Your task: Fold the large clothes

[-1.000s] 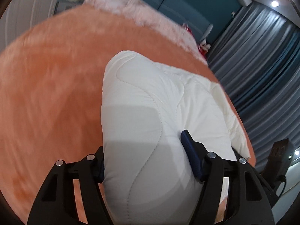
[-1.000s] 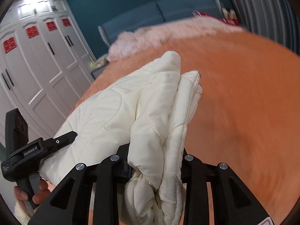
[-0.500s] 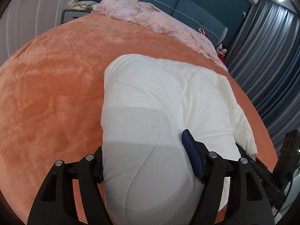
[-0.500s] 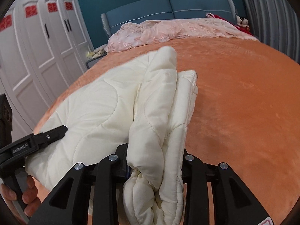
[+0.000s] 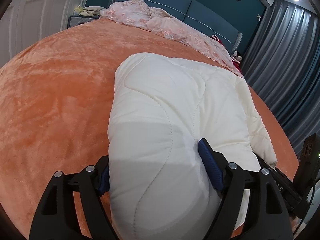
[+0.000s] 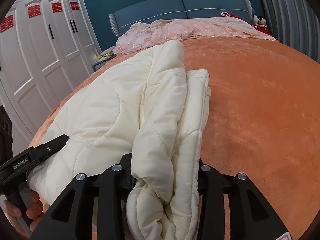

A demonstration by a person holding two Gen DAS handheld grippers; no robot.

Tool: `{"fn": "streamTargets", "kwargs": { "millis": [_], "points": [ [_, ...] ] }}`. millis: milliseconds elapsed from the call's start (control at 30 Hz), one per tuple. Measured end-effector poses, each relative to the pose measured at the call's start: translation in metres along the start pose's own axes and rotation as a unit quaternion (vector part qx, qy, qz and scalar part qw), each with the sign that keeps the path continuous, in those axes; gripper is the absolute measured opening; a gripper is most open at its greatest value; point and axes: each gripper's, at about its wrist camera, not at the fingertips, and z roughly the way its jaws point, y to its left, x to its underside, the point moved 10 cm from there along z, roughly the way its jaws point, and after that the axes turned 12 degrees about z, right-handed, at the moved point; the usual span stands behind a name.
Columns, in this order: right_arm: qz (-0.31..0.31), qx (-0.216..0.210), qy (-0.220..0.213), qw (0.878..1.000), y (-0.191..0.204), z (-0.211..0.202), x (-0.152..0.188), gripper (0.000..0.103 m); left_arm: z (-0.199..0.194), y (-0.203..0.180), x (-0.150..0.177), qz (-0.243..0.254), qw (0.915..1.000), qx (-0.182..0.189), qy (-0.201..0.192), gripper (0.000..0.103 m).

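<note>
Orange bed [image 5: 60, 100]: quilted garment [image 5: 170, 120] clamped in left gripper [image 5: 156, 172], right gripper [image 6: 166, 172].

both grippers – left [image 5: 158, 172] & right [image 6: 165, 172] – clamped on fabric, held level.

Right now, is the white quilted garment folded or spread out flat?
Folded. In the right wrist view the white quilted garment shows several stacked layers along its edge, bunched in the right claw; the left claw grips its rounded fold.

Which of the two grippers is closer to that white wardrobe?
Left. The left gripper holds the quilt at the bed edge beside the wardrobe; the right gripper grips it farther away.
</note>
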Motion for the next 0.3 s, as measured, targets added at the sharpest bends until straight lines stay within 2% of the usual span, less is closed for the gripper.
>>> {"fn": "streamTargets", "kwargs": {
  "millis": [133, 200, 300],
  "points": [
    [0.024, -0.001, 0.021, 1.000, -0.006, -0.011, -0.004, 0.051, -0.009, 0.006, 0.000, -0.002, 0.9996, -0.021, 0.019, 0.087],
    [0.039, -0.006, 0.037, 0.999, -0.010, -0.028, -0.005, 0.052, -0.022, 0.006, -0.004, 0.009, 0.9991, -0.028, 0.032, 0.087],
    [0.013, 0.016, 0.009, 1.000, -0.010, -0.062, -0.015, 0.054, -0.047, 0.012, -0.018, 0.038, 0.9959, -0.072, 0.038, 0.087]
  ]
}}
